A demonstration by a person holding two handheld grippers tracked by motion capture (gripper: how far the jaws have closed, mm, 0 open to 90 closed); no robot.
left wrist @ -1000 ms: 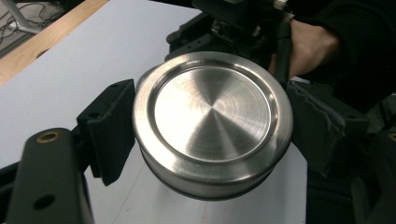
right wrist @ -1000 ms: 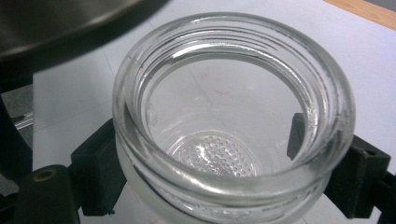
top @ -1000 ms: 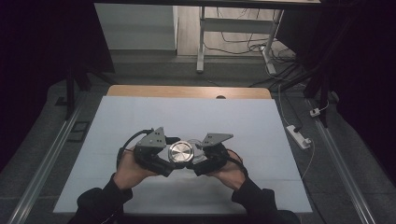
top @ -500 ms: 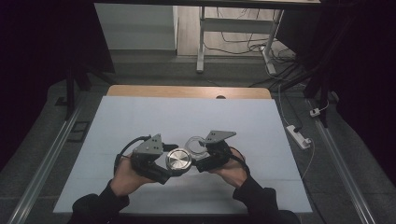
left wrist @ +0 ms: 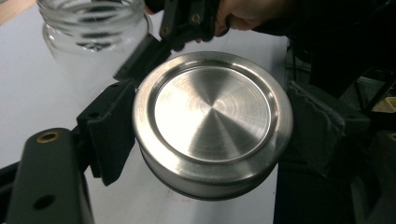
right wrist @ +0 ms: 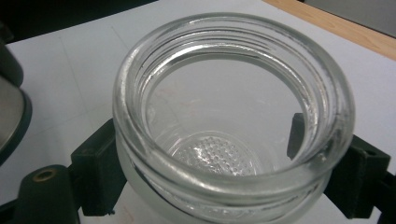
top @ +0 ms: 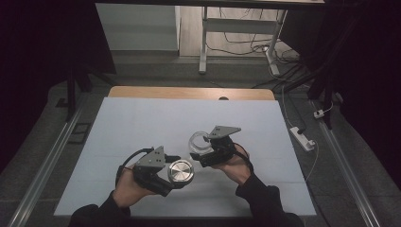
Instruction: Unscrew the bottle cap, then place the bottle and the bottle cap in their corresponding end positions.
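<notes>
I can read no text, label, brand or number anywhere. The steel lid (left wrist: pixel 212 123) in my left claw is bare metal. The glass jar (right wrist: pixel 233 121) in my right carries no marking either.

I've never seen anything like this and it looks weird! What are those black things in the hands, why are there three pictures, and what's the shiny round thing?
Those black things are grippers, tools with two jaws that pinch. A person holds one in each hand at a white table.

One picture comes from a camera up high, looking down at the table. The other two come from little cameras riding on the grippers, so everything looks very close.

The left gripper pinches the shiny round thing, which is a metal lid. The right gripper pinches a glass jar by its sides. The jar is open and looks empty; you can see the bumpy pattern on its bottom.

The lid is off the jar and held beside it. I can't see anything else lying on the table.
</notes>
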